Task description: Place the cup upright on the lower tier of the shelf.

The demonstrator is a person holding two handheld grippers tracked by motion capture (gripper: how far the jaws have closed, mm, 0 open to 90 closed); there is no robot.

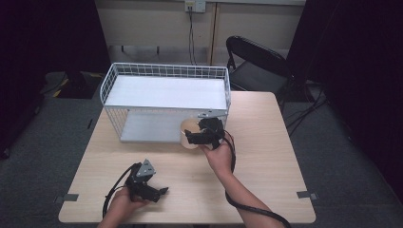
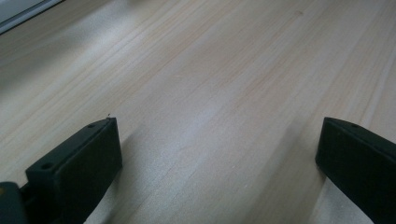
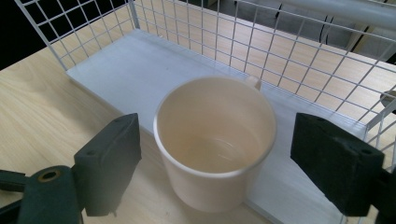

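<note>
Two grippers, one mug — the right hand had it lined up.
Left gripper (image 1: 157,192) rested spread and empty on the table (image 1: 266,142); the cream mug (image 3: 215,140) stood upright at the wire rack's (image 1: 166,71) lower shelf edge, between the right gripper's (image 3: 219,168) parted jaws — unpinched.

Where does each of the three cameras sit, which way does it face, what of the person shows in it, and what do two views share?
High view: above the person's side, looking forward and down on the table, wire shelf rack, both forearms and grippers.
Left gripper view: on the left gripper, facing bare tabletop between open jaws.
Right gripper view: on the right gripper, facing a cream mug at the rack's lower shelf, jaws either side, apart from it.
Shared: high and right gripper views both show mug and rack.
</note>
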